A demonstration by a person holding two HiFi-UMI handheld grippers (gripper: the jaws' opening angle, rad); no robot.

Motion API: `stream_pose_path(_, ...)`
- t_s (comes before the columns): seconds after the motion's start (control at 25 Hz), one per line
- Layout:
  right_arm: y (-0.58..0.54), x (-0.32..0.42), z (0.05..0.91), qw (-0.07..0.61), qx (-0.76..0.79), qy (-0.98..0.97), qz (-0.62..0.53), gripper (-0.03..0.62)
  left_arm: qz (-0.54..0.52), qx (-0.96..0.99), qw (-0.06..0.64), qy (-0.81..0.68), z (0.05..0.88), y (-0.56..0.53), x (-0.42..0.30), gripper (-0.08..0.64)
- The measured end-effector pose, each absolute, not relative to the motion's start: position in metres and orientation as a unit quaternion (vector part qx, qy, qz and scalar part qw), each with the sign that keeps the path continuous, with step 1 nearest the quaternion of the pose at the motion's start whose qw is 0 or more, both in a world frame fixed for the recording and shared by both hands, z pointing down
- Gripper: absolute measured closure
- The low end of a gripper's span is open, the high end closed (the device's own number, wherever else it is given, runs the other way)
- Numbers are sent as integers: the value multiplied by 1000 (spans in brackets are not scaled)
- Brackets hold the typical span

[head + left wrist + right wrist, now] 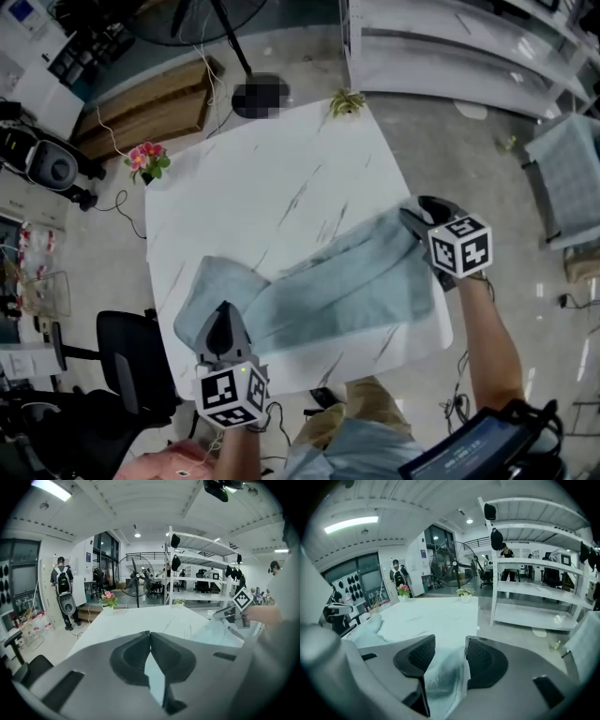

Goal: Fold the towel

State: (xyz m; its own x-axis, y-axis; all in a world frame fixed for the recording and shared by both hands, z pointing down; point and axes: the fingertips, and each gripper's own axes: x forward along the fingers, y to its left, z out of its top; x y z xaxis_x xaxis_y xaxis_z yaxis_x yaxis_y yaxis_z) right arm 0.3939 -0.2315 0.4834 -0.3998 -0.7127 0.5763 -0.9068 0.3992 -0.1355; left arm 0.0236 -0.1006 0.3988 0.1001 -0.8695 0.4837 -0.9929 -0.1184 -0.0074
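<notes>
A light blue towel [347, 281] lies slantwise over the near part of the white marble table [272, 178], loosely doubled along its length. My left gripper [223, 323] sits at the towel's near-left end, shut, with towel cloth [154, 677] showing in the gap behind its meeting tips [150, 633]. My right gripper [417, 217] is at the towel's far-right end, by the table's right edge. Its jaws stand apart in the right gripper view [450, 648], and a fold of towel [445, 677] hangs loosely between them, unpressed.
A pot of pink flowers [145, 159] stands at the table's far-left corner and a small green plant [347, 101] at its far-right corner. A fan base [260, 94] stands beyond the table, a black chair [131, 370] at the left, white shelving [450, 56] at the right.
</notes>
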Motion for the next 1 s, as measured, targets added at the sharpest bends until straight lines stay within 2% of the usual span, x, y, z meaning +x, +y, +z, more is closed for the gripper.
stream_pose_path(0.24,-247,336,437,186,478,-839,180,373,182,713,167,-656,397,-107,-6,551)
stream_pose_path(0.48,-243,205,414,186,366,-896,171,388,151,715,163,-663,386,-113,-41,551)
stream_pose_path(0.76,-190,19,470,251,172,-932,195,382,135,725,173,-652,393,-110,-100,551)
stream_pose_path(1.0,-185,-36,524,333,163,-905,207,394,128,733,192,-639,408,-98,-152,552)
